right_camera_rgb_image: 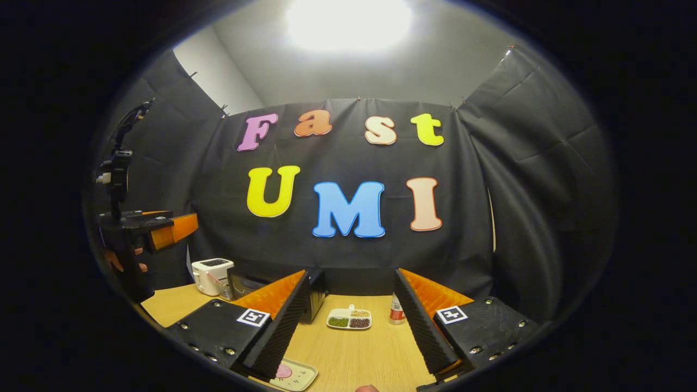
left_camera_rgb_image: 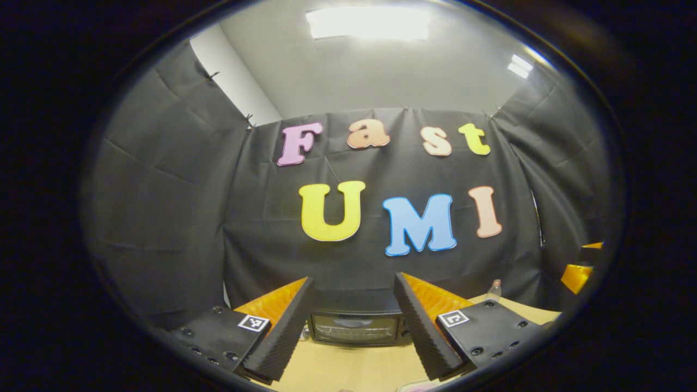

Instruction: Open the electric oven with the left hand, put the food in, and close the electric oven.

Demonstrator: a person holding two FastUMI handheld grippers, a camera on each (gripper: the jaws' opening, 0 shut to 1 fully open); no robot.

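My left hand-held gripper (left_camera_rgb_image: 353,326) gapes empty facing the black glass-door electric oven (left_camera_rgb_image: 354,328); right hand-held gripper (right_camera_rgb_image: 348,326) wide open, empty, right of it.

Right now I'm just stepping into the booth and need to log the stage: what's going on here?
Nothing has been handled yet. A person holds two grippers above a wooden table. The left gripper is open and points at the electric oven, whose door looks closed. The right gripper is open and empty too; ahead of it lie a divided dish of food and a bottle, with a small tray near its fingers. A white toaster stands beside the oven.
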